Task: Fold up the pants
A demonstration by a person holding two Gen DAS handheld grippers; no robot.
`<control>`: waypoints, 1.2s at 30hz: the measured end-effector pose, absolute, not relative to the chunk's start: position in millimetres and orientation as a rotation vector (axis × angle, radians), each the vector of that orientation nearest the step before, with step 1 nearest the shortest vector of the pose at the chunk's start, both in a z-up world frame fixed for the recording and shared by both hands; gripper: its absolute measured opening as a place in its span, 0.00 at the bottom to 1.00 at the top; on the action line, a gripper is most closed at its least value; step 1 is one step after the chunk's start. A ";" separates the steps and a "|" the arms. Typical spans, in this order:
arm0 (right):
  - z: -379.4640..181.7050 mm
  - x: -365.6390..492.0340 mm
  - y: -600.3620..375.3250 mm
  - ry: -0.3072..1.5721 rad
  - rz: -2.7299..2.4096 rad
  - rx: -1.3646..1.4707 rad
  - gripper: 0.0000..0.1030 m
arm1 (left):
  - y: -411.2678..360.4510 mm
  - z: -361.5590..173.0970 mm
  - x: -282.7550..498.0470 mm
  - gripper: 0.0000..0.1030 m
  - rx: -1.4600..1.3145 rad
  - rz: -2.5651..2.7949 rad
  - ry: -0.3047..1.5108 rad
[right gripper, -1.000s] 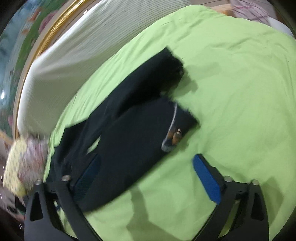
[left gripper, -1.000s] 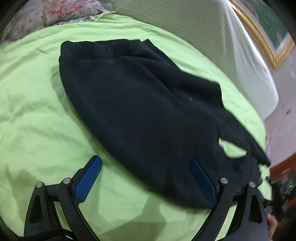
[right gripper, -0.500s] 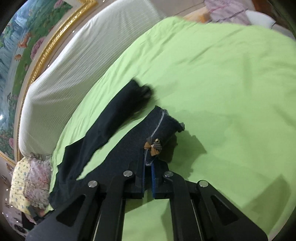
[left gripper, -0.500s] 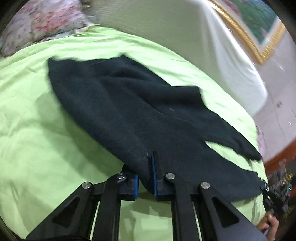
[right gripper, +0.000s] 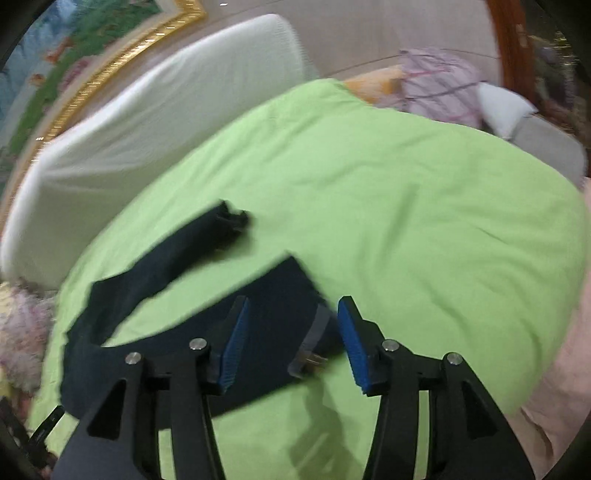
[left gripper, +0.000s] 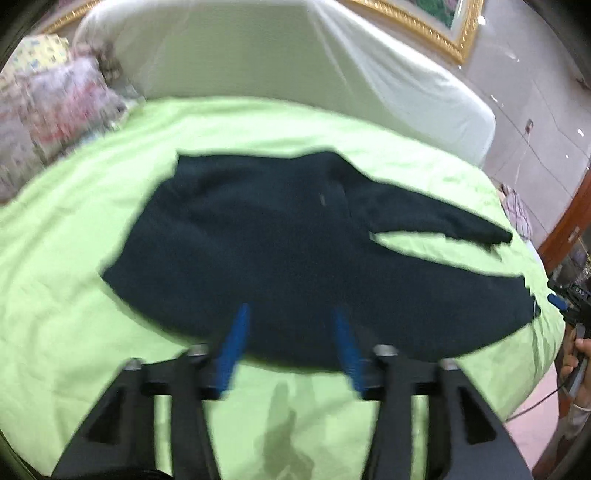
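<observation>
Dark navy pants (left gripper: 280, 251) lie spread flat on the green bed sheet (left gripper: 74, 332), waist to the left, two legs splayed apart to the right. My left gripper (left gripper: 291, 347) is open, its blue pads over the near edge of the pants' seat. In the right wrist view the pants (right gripper: 266, 332) show both leg ends; my right gripper (right gripper: 291, 339) is open and straddles the near leg's hem, where a grey band and small tag (right gripper: 310, 354) show. Neither gripper holds cloth.
A white padded headboard (left gripper: 295, 74) runs behind the bed, under a gold picture frame (left gripper: 424, 26). Floral pillows (left gripper: 55, 103) lie at the far left. A pink bundle and white pillow (right gripper: 443, 88) sit beyond the bed's far side. The bed's near edge drops to a pink floor (left gripper: 535, 424).
Both grippers were shut on the pants' near edge half a second ago; both have opened, let go and drawn back and up. The pants now lie flatter, legs spread.
</observation>
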State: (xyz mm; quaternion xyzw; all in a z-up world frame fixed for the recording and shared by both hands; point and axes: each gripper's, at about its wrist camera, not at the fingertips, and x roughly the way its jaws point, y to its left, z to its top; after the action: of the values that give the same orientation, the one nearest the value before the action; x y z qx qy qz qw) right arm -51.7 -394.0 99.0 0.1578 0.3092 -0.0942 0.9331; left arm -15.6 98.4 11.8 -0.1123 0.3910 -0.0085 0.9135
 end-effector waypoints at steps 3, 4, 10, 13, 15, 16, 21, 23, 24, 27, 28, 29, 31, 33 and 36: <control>97.0 -26.0 -385.5 0.665 -0.110 0.365 0.49 | 107.0 22.2 -1.4 0.58 -0.233 0.001 0.780; 95.4 -11.8 -384.3 0.682 -0.077 0.396 0.49 | 112.8 24.8 6.9 0.58 -0.238 0.011 0.786; 99.8 39.0 -396.4 0.790 0.036 0.502 0.49 | 159.1 19.5 63.1 0.63 -0.311 0.060 0.888; 97.6 67.0 -415.9 0.880 0.005 0.546 0.49 | 169.0 12.7 79.7 0.63 -0.350 0.061 0.913; 88.5 87.1 -426.6 0.961 0.028 0.602 0.49 | 166.0 13.8 92.4 0.63 -0.359 0.039 0.921; 85.1 92.2 -430.9 0.978 0.052 0.646 0.49 | 160.6 15.4 103.0 0.64 -0.346 0.024 0.922; 61.3 112.8 -445.7 1.041 0.156 0.856 0.49 | 118.0 21.9 155.4 0.66 -0.248 -0.114 0.951; 54.3 118.3 -447.0 1.070 0.182 0.894 0.49 | 91.5 26.4 189.4 0.71 -0.157 -0.221 0.966; 51.2 120.8 -447.0 1.080 0.194 0.906 0.49 | 76.6 27.5 208.5 0.72 -0.101 -0.284 0.977; 47.4 132.3 -445.1 1.098 0.189 0.883 0.49 | 38.8 21.8 264.5 0.73 0.031 -0.424 1.034; 48.8 136.8 -445.6 1.100 0.180 0.866 0.49 | 29.2 17.1 282.0 0.73 0.063 -0.442 1.059; 48.4 140.2 -443.8 1.100 0.171 0.845 0.49 | 19.7 10.8 299.8 0.73 0.092 -0.459 1.087; 48.7 146.8 -443.1 1.096 0.164 0.804 0.42 | 7.3 -4.3 324.5 0.73 0.102 -0.533 1.167; 54.4 153.8 -440.8 1.079 0.160 0.727 0.25 | -0.6 -24.7 343.4 0.73 0.112 -0.565 1.260; 67.8 164.6 -432.5 1.045 0.178 0.600 0.14 | -17.9 -52.0 356.8 0.64 0.172 -0.598 1.356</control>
State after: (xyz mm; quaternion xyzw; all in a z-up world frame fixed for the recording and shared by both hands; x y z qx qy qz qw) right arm 164.6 -432.5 67.8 0.2817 0.4910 0.0836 0.8201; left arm 356.8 -17.9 -52.0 0.0783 0.6170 -0.2720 0.7343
